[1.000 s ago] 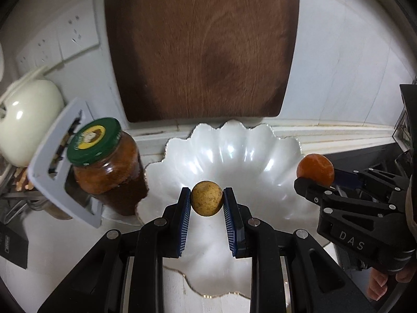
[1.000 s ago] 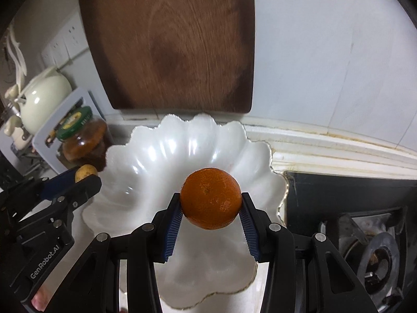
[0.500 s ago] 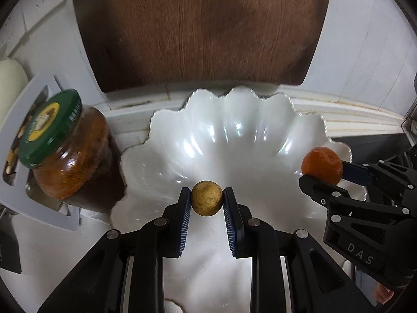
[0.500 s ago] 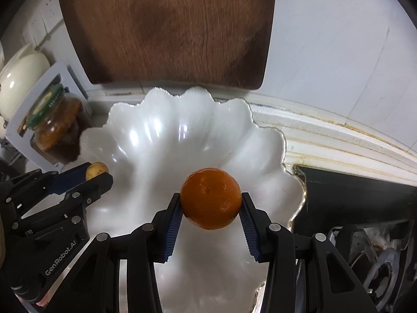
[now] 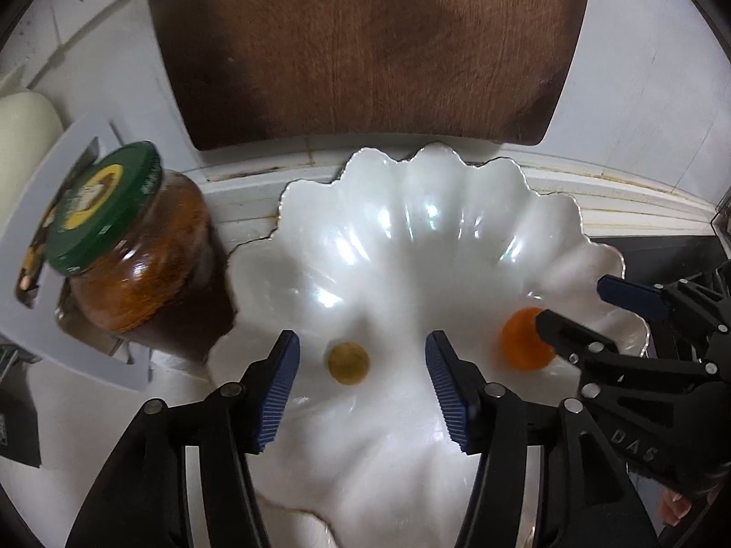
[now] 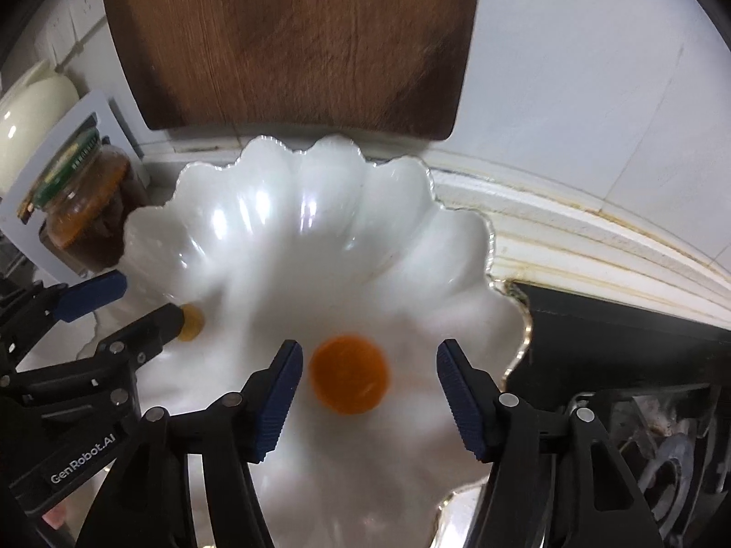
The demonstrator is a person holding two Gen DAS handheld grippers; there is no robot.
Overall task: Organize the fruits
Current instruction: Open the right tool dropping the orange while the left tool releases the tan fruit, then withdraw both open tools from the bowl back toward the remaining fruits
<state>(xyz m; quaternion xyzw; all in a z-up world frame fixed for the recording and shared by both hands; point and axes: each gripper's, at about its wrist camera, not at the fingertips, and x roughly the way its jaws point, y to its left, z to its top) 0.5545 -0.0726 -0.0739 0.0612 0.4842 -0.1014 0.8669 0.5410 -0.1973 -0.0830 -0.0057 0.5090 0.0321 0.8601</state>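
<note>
The orange fruit (image 6: 349, 374) looks light and firm under a slightly yielding, dimpled peel, so it should take a gentle squeeze across its widest part; being round, it will likely roll on the glossy dish. The small yellow-brown fruit (image 5: 347, 362) looks lighter and harder, smooth-skinned, also best pinched across its middle. Both are blurred, so finer surface detail cannot be told.

Both fruits lie inside the white scalloped bowl (image 5: 461, 173), well apart: the orange one toward its right side, the small one toward its left front. The bowl looks like thin glazed ware, slippery and fragile at its wavy rim.

The left gripper (image 5: 361, 392) is opening, its pads standing clear either side of the small fruit. The right gripper (image 6: 368, 399) is opening too, the orange fruit between its pads but untouched.

Left of the bowl stands a green-lidded jar (image 5: 132, 255); behind the bowl a wooden board (image 5: 365, 45) leans against the wall.
</note>
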